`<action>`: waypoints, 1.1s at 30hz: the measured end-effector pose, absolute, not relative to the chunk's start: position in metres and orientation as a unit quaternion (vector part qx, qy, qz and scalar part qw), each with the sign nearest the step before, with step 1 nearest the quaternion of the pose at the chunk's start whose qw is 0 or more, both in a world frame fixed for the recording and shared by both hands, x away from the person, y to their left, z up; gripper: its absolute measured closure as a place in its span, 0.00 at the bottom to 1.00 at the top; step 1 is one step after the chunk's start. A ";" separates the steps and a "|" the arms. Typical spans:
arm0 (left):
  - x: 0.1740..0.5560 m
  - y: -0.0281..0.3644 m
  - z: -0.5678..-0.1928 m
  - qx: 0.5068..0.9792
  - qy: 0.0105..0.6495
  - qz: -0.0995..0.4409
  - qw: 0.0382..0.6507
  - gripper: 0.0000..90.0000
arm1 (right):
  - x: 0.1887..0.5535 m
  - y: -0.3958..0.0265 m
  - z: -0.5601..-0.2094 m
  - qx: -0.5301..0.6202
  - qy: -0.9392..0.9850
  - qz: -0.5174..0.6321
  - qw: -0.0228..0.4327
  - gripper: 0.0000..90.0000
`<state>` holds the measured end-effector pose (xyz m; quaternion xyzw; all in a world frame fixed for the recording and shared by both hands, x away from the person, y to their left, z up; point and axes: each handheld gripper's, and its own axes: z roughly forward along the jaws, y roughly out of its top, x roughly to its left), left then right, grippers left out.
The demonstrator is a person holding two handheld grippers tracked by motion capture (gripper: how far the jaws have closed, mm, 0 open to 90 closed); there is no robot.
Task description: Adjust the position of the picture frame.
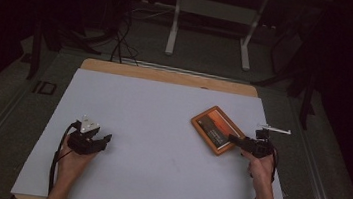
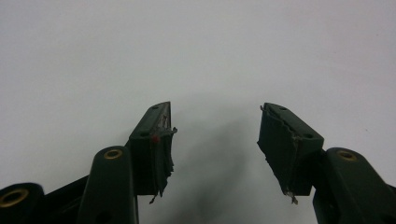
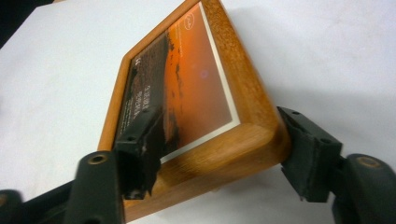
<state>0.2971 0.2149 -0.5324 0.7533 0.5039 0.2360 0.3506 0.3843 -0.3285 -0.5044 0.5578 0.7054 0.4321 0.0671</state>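
On the right side of the white table [image 1: 159, 143], at about four o'clock from its middle, lies a picture frame [image 1: 215, 128] made of brown wood with an orange sunset photo in it. It sits slanted, with one corner pointing at the person. The right gripper [image 1: 238, 141] has that near corner between its jaws. One jaw lies on the glass front and the other presses the wooden edge, so it looks clamped on the frame. That corner looks tipped up a little off the table. The step in hand seems to be grabbing the frame to pick it up. Next, the hand needs a firm squeeze and a slow, steady lift so the frame does not slip out. The left gripper [image 1: 90, 141] rests at eight o'clock, jaws apart, holding nothing.
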 end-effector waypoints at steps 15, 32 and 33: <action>0.297 0.215 -0.530 0.752 0.501 0.234 0.359 0.49 | 0.378 -0.323 -0.494 0.530 0.714 0.452 0.072 0.65; 0.296 0.206 -0.523 0.763 0.477 0.222 0.376 0.49 | 0.373 -0.306 -0.472 0.457 0.751 0.467 0.095 0.74; 0.296 0.206 -0.523 0.763 0.476 0.222 0.376 0.49 | 0.372 -0.305 -0.471 0.452 0.754 0.466 0.097 0.74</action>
